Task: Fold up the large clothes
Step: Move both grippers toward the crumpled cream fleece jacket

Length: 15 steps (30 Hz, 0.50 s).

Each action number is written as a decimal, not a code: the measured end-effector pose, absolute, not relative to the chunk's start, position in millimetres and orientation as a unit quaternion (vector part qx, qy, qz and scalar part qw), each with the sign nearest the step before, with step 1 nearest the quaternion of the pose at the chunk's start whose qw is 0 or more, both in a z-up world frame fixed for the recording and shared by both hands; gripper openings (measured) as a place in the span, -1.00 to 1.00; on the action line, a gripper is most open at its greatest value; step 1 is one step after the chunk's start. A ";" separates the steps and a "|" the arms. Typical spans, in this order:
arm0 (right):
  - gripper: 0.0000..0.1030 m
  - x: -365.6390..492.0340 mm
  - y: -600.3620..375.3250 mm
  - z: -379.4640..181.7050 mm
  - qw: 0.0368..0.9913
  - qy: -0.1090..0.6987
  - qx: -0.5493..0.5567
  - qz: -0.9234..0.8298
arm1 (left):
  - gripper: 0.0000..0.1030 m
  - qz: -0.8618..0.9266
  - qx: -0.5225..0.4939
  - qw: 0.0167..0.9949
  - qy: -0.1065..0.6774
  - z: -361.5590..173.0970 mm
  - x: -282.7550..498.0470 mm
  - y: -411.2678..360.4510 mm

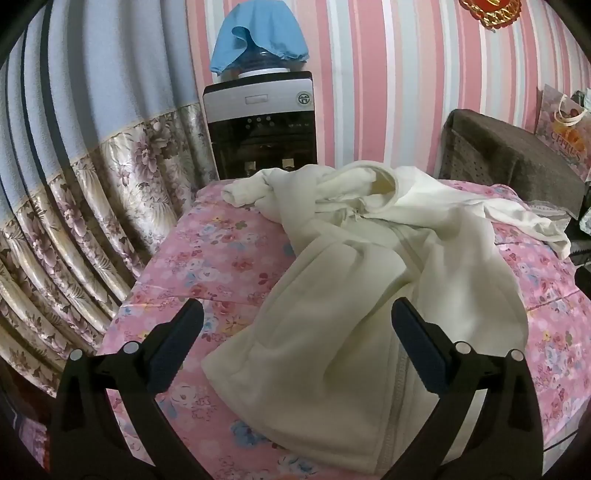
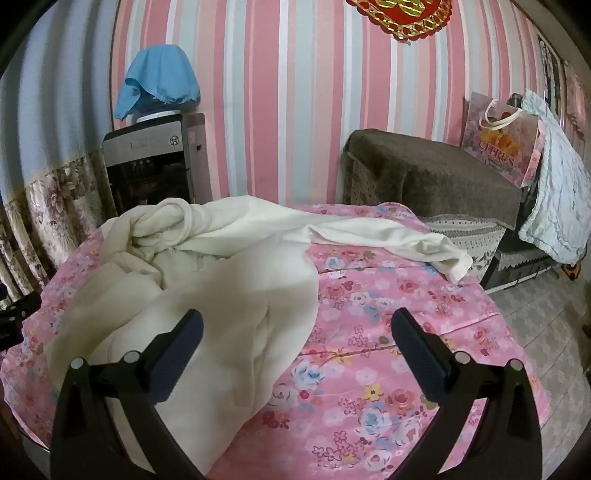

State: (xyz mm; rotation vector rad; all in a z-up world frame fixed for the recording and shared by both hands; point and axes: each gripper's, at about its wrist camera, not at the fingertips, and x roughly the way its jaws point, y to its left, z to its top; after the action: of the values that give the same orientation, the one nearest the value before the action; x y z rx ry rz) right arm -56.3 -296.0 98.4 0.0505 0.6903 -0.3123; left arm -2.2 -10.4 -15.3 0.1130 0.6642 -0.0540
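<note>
On counter (image 1: pixel 177 266), cream hoodie (image 1: pixel 332 314) lies bunched, sleeve (image 2: pixel 406 240) flung out right. Left gripper (image 1: pixel 295 350) and right gripper (image 2: pixel 295 350) hover above, jaws wide, holding nothing. Best: pinch hem corners, pull flat first, then fold.

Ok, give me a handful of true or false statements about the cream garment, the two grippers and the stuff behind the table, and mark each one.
1. The cream garment lies crumpled and unfolded on the pink floral cloth. True.
2. The left gripper is clamped on the garment's hem. False: its jaws stand wide open, gripping nothing.
3. The right gripper is open too. True.
4. One sleeve stretches out toward the brown-covered sofa. True.
5. The bottle on the water dispenser is bare. False: a blue cloth is draped over it.
6. The wall behind is plain white. False: it has pink, white and grey stripes.
</note>
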 end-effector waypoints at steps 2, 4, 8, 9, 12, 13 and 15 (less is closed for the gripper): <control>0.97 -56.7 -295.7 93.4 0.930 0.336 0.020 -0.150 | 0.94 -0.027 0.055 0.943 0.326 -15.5 -2.4 -10.7; 0.97 -58.2 -293.0 96.9 0.930 0.336 0.015 -0.147 | 0.94 -0.027 0.056 0.943 0.327 -15.7 -2.1 -11.8; 0.97 -65.7 -290.5 102.9 0.938 0.318 0.018 -0.139 | 0.94 -0.042 0.057 0.944 0.322 -18.1 -5.9 -14.1; 0.97 -68.0 -289.6 103.7 0.941 0.310 0.019 -0.136 | 0.94 -0.048 0.053 0.945 0.320 -17.8 -7.4 -12.5; 0.97 -81.4 -285.1 108.3 0.955 0.273 0.016 -0.119 | 0.94 -0.055 0.048 0.947 0.313 -20.4 -11.0 -7.1; 0.97 -84.8 -283.4 108.4 0.957 0.264 0.011 -0.120 | 0.94 -0.055 0.049 0.946 0.314 -20.1 -10.7 -7.9; 0.97 -87.2 -283.0 100.0 0.956 0.265 -0.002 -0.126 | 0.94 -0.049 0.057 0.945 0.319 -27.3 -11.1 -3.8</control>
State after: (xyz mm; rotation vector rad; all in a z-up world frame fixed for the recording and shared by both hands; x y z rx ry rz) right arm -87.2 -283.0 100.0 -0.0033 0.5375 -0.2553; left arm -11.1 -3.8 -27.3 0.1157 0.6500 -0.1004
